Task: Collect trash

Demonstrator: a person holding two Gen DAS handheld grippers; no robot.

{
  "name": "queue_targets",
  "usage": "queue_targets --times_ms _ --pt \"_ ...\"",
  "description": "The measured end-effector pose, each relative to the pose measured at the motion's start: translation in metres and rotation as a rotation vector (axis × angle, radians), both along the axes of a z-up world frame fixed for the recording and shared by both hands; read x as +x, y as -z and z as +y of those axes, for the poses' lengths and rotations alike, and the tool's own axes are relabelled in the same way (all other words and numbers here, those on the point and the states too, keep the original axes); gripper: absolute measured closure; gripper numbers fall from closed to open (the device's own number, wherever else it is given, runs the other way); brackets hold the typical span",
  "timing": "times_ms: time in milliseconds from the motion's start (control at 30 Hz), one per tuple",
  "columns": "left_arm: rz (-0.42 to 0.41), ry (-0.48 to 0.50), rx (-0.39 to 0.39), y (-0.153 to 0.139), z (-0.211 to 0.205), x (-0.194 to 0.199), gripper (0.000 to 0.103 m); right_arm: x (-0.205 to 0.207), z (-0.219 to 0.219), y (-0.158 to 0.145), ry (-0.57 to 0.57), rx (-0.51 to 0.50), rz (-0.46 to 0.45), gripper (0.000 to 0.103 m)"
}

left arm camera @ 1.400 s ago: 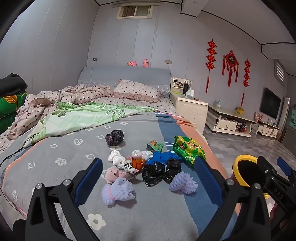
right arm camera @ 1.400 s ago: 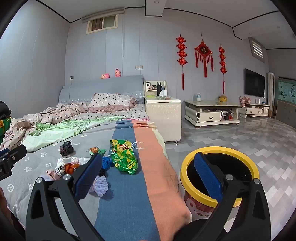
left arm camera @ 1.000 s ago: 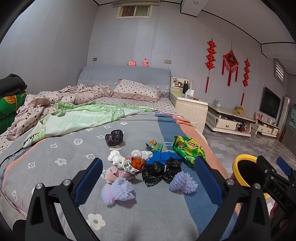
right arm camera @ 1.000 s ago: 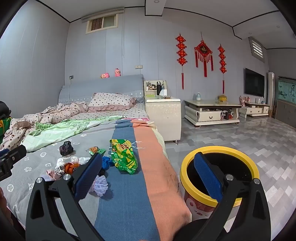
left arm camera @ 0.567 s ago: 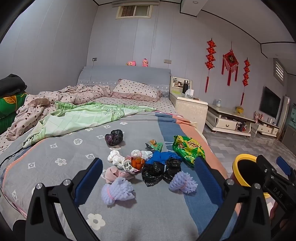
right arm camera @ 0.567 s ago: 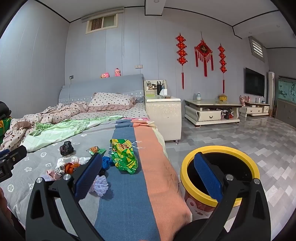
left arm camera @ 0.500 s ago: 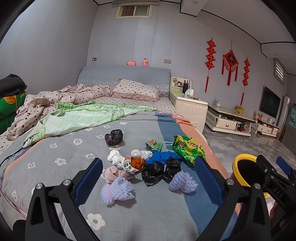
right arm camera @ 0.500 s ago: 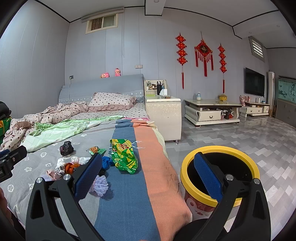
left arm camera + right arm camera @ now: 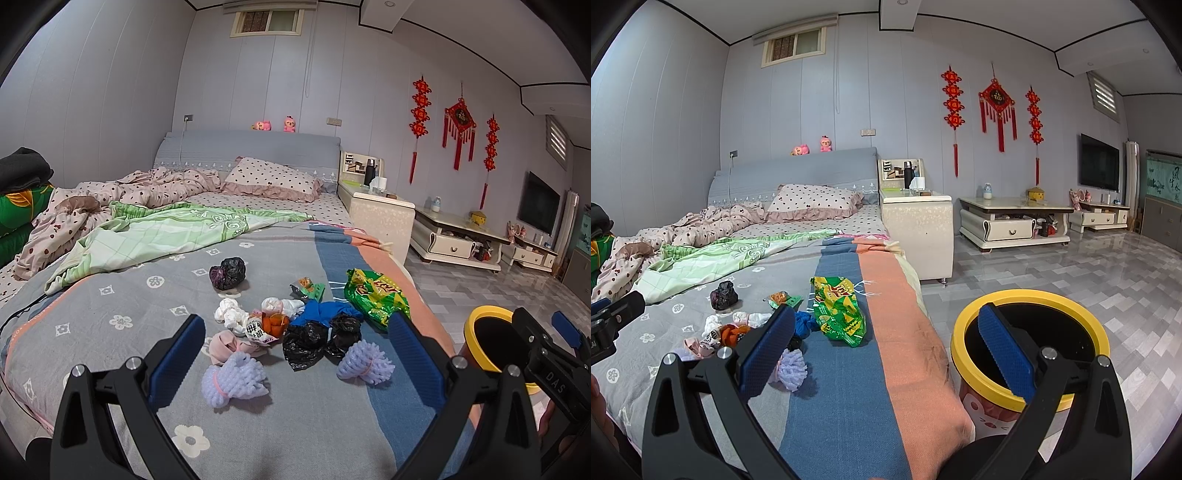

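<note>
Room: bedroom with pale walls, a bed [image 9: 122, 317] under a grey flowered cover with blue and orange stripes, and a tiled floor [image 9: 1089, 280] to the right of it.
Left gripper [image 9: 295, 350]: fingers spread wide, nothing between the blue pads — it hovers over the near end of the bed.
Trash pile: on the cover, straight ahead of the left gripper.
Pink rag [image 9: 226, 341]: just ahead of the left pad of this gripper.
Lilac foam net [image 9: 232, 378]: nearest to the left gripper, between its fingers, a little left of middle.
White crumpled tissues [image 9: 232, 314]: behind the pink rag.
Dark knotted bag [image 9: 228, 273]: further ahead, apart from the pile.
Orange wrapper with label [image 9: 267, 325]: middle of the pile.
Black plastic bags [image 9: 319, 341]: right of the orange wrapper, touching a blue cloth [image 9: 319, 314] behind them.
Second lilac net [image 9: 365, 363]: just inside the right pad of the left gripper.
Green snack bag [image 9: 375, 295]: far right of the pile, on the blue stripe; in the right view it lies ahead between the fingers.
Right gripper [image 9: 886, 350]: also wide open and empty — its left pad is over the bed edge, its right pad over the bin.
Yellow-rimmed bin [image 9: 964, 332]: on the floor beside the bed, ahead and right of the right gripper, dark inside.
</note>
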State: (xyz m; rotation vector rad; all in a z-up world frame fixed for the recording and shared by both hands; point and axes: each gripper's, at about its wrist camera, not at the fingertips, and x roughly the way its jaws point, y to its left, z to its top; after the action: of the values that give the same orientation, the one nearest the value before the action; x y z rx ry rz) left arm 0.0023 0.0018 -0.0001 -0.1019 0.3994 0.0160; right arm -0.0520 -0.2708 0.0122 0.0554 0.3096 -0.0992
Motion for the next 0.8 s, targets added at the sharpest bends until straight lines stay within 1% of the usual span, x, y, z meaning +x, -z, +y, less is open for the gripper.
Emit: queue_targets --times_ms 267,333,367,433,467,533,600,733,800 --pt "0.002 0.000 -0.001 0.000 0.000 0.000 0.007 0.001 -0.001 0.001 0.004 0.013 0.001 0.008" --pt "0.005 0.000 -0.001 0.013 -0.001 -0.008 0.007 -0.002 -0.003 0.000 0.006 0.017 0.002 0.008" --pt "0.005 -0.001 -0.001 0.013 -0.001 -0.008 0.007 -0.003 -0.003 0.000 0.007 0.020 0.003 0.008" --pt "0.006 -0.004 -0.001 0.026 -0.005 -0.009 0.007 -0.003 -0.001 -0.003 0.008 0.024 0.005 0.008" --pt "0.007 -0.004 0.000 0.030 -0.006 -0.012 0.007 0.001 -0.004 0.002 0.009 0.024 0.006 0.008" --pt "0.008 -0.007 0.004 0.029 -0.006 -0.010 0.007 0.007 -0.004 0.006 0.008 0.028 0.013 0.008" --pt "0.015 -0.011 0.009 0.025 -0.005 0.002 0.007 0.011 -0.005 0.008 0.006 0.037 0.029 0.008" --pt "0.038 -0.012 0.013 0.023 -0.003 0.007 0.007 0.027 -0.006 0.014 -0.061 0.082 0.083 0.008" --pt "0.053 -0.008 0.016 0.022 -0.001 0.011 0.007 0.033 -0.006 0.017 -0.104 0.093 0.087 0.008"
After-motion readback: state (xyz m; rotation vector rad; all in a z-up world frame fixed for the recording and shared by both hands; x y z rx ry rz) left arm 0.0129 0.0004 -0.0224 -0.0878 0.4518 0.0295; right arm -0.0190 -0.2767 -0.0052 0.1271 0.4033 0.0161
